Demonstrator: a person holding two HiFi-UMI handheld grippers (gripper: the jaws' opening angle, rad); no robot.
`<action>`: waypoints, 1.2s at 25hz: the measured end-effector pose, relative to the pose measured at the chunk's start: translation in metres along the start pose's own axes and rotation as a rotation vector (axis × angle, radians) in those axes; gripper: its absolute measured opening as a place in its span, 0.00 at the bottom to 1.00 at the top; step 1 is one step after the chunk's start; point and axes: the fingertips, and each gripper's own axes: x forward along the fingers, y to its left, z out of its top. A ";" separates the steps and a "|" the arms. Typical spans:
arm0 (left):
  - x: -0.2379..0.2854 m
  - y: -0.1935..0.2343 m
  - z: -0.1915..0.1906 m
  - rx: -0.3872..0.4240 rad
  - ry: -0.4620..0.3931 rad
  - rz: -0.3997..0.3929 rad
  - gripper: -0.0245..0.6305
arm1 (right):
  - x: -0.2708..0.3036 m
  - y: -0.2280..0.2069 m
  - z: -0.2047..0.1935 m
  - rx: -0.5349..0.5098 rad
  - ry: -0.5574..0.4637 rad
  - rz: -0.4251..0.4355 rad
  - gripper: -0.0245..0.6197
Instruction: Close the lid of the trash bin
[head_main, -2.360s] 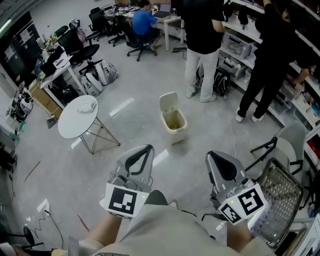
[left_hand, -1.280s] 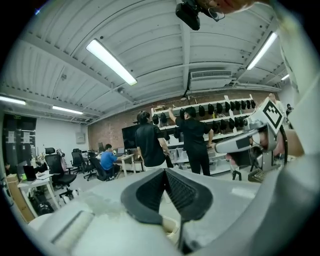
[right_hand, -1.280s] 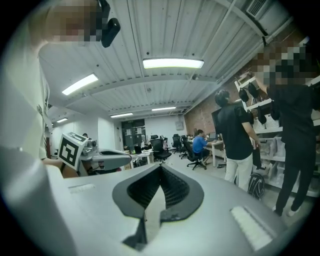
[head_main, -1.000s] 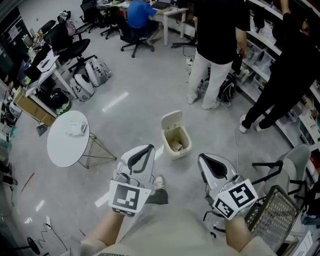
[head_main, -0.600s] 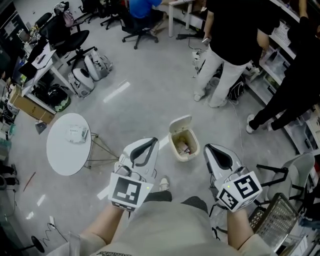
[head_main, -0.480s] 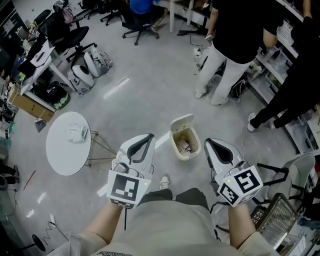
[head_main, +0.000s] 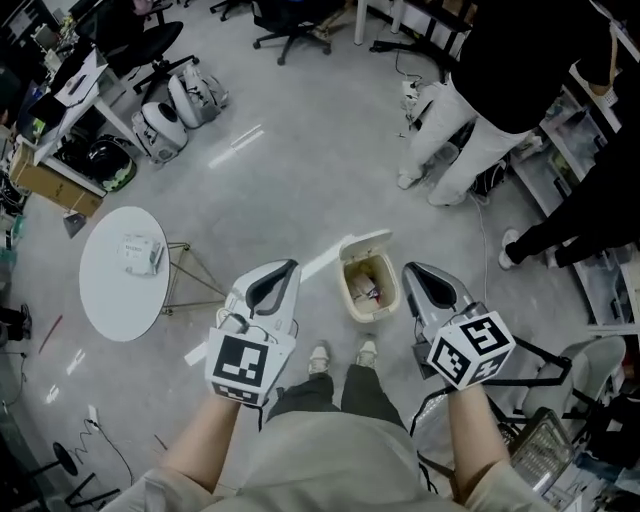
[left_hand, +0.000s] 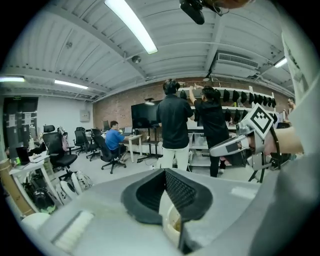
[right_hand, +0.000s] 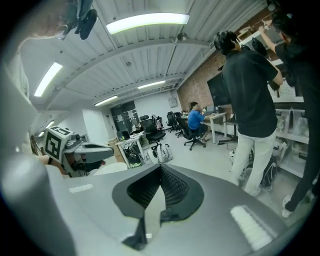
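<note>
In the head view a small cream trash bin (head_main: 366, 288) stands on the grey floor just ahead of my shoes, with some rubbish inside. Its lid (head_main: 364, 243) is tipped up and back on the bin's far side. My left gripper (head_main: 282, 270) hangs to the left of the bin and my right gripper (head_main: 416, 271) to its right, both held above it and touching nothing. In each gripper view the jaws are pressed together with nothing between them: left gripper (left_hand: 164, 171), right gripper (right_hand: 160, 168). Neither gripper view shows the bin.
A round white table (head_main: 98, 285) on thin legs stands to the left. Two people (head_main: 470, 150) stand beyond the bin at upper right, by shelves. A wire-mesh chair (head_main: 545, 450) is at lower right. Backpacks (head_main: 165, 125) and office chairs lie at upper left.
I have walked up to the bin: it went from far ahead to just in front of my feet, between the two grippers. Both grippers stayed shut.
</note>
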 end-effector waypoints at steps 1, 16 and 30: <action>0.011 0.002 -0.004 0.001 0.010 0.005 0.04 | 0.010 -0.012 -0.002 0.004 0.016 0.011 0.04; 0.148 0.020 -0.132 -0.141 0.171 0.027 0.04 | 0.216 -0.153 -0.147 0.091 0.283 0.032 0.04; 0.188 0.005 -0.250 -0.266 0.300 0.022 0.04 | 0.259 -0.215 -0.275 0.124 0.522 -0.057 0.04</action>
